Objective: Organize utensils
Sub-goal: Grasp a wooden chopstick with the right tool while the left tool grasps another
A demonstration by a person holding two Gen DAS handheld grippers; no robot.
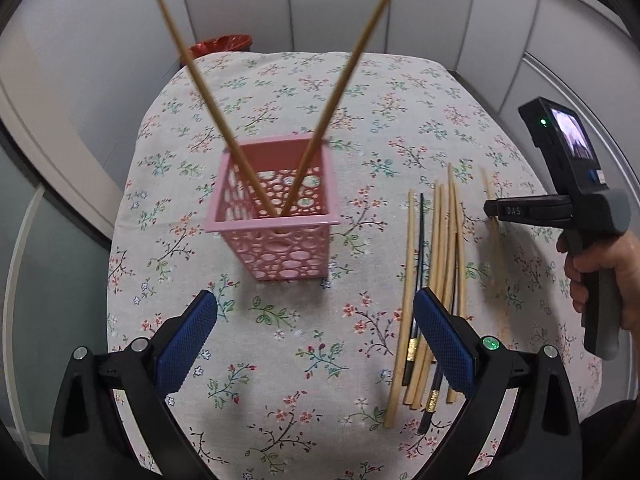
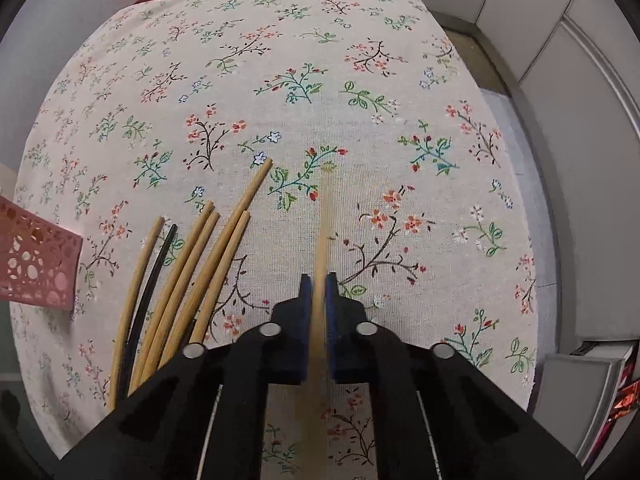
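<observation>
Now the right claw (image 2: pixel 319 280) pinches one chopstick (image 2: pixel 323 216); lift it level toward the pink basket (image 1: pixel 276 216) at ten o'clock, then tip upright. Left claw (image 1: pixel 316 312) gapes wide.

I see pale grey panelled walls (image 1: pixel 328 4) ringing a surface draped in a floral cloth (image 2: pixel 304 40); something red and shiny (image 1: pixel 221 45) sits beyond its far edge.
</observation>
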